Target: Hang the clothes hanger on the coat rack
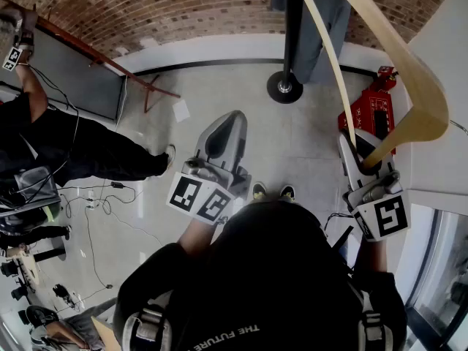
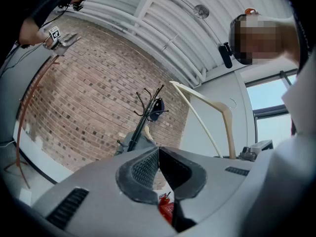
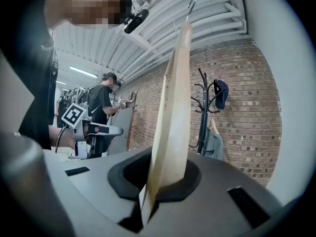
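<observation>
The pale wooden clothes hanger with a thin metal hook (image 1: 401, 50) is up in the air on the person's right. It stands roughly upright with the hook at the top, well apart from the rack. The right gripper (image 3: 159, 184) has it: the 2 jaws are nearly closed and clamp 1 lower end of the wooden arm between their pads. The left gripper (image 1: 228, 123) carries nothing. Its jaws meet at the tips, and it hangs in front of the person, apart from the hanger.

Ahead, the black metal coat rack (image 1: 292, 35) stands with its round base on the pale floor (image 1: 241, 93), in front of the red brick wall (image 1: 183, 6). A grey garment (image 1: 318, 20) hangs on it, and a dark cap (image 3: 220, 92) sits on an upper peg.

The step in hand looks like the carry toward the rack; nothing is hung yet. The next move likely calls for closing the gap, lifting the hook above a free peg with its opening facing that peg, and lowering it on before the jaws let go. Held by 1 end, the hanger may pivot, so the left gripper could steady it.
</observation>
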Available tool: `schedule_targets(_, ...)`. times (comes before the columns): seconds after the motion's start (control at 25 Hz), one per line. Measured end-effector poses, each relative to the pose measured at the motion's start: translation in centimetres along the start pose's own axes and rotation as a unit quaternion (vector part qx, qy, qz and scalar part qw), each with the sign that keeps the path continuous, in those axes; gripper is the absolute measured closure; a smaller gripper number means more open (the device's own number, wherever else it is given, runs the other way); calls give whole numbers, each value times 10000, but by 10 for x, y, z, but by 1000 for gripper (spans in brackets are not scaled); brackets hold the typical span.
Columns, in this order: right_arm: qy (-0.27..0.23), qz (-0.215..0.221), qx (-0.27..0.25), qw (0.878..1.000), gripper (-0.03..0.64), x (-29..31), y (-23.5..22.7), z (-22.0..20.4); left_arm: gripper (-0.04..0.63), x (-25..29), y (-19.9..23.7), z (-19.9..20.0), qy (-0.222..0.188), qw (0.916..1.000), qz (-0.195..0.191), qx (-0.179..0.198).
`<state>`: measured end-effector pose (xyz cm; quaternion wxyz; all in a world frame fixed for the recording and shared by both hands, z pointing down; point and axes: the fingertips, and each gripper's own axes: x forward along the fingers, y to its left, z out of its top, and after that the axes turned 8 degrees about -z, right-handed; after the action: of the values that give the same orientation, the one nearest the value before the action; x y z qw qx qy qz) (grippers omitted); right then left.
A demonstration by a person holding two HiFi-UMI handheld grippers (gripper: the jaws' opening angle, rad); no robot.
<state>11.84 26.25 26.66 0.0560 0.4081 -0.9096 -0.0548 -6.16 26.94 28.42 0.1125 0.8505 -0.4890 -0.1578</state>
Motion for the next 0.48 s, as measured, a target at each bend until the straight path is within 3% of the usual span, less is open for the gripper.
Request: schedule_targets(0.48,10,10,-3,10000,588,-3,1,5,575,2,-2,5,-18,10000,-24,8)
